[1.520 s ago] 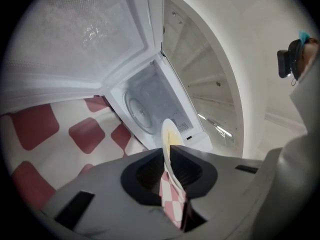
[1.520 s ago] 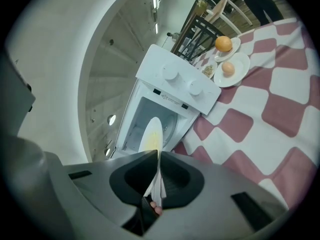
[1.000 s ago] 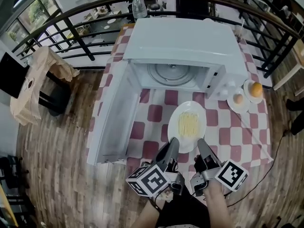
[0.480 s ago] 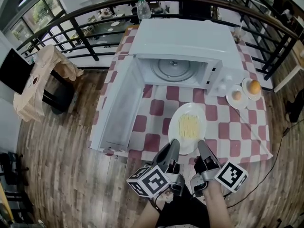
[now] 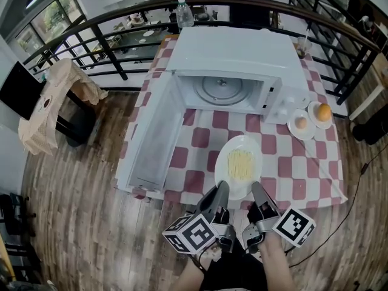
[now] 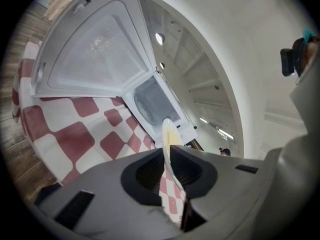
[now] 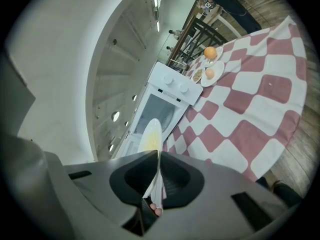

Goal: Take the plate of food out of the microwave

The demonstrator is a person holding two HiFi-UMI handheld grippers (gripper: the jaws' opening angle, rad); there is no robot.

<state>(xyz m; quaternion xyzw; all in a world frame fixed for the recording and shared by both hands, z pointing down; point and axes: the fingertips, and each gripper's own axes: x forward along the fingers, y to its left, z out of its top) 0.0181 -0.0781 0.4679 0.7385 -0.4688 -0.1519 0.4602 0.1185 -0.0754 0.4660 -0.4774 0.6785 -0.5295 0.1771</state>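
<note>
Now the plate (image 5: 222,165) with its yellow noodles (image 5: 240,161) is out of the microwave (image 5: 233,59), over the checked table (image 5: 200,137) in front of the open cavity; we can't tell if it rests on the cloth. Risk: we grip only the near rim, so the far side could dip and spill noodles, or the rim could slip free. The left tongs (image 5: 220,191) and right tongs (image 5: 257,190) are each nearly closed, pinching that thin rim side by side. The door (image 5: 151,138) hangs open at left, apart from the plate.
</note>
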